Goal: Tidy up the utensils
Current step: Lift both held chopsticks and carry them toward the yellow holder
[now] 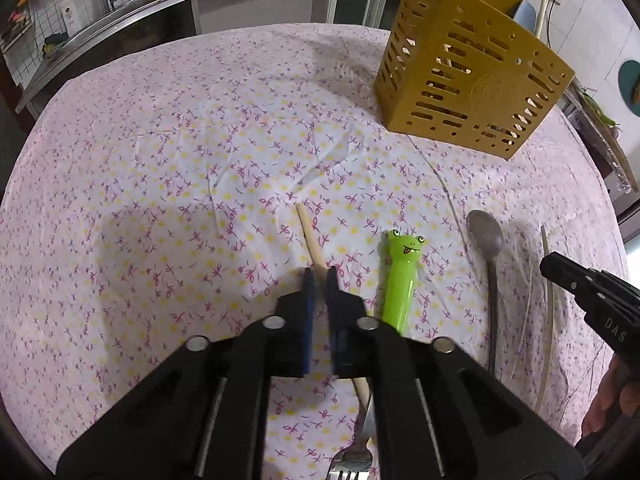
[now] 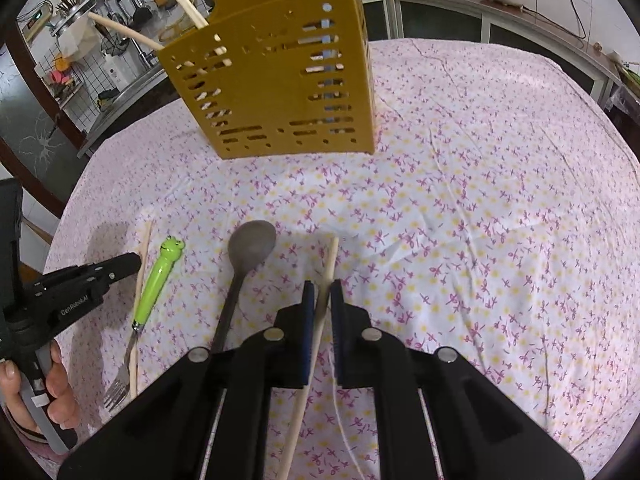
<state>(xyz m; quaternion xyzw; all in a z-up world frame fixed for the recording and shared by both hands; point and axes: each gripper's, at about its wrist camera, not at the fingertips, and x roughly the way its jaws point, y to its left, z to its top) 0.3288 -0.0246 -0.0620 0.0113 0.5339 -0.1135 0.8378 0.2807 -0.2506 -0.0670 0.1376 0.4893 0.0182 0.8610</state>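
On the flowered desk [image 2: 480,200], each claw is clamped on a chopstick: left claw [image 1: 320,280] on one chopstick [image 1: 308,236], right claw [image 2: 320,292] on another [image 2: 330,264]. Between them lie the frog-handled fork [image 2: 158,280] and metal spoon [image 2: 250,248]; the yellow holder [image 2: 272,92] stands toward the far edge.

Your left gripper [image 1: 320,280] has its jaws closed on a pale wooden chopstick [image 1: 309,236], whose tip points away over the flowered tablecloth [image 1: 160,184]. Just right of it lies a fork with a green frog handle [image 1: 398,280], then a metal spoon [image 1: 490,272] and another chopstick [image 1: 550,300]. The right gripper [image 1: 560,272] enters at the right edge. The yellow slotted utensil holder [image 1: 468,76] stands beyond.
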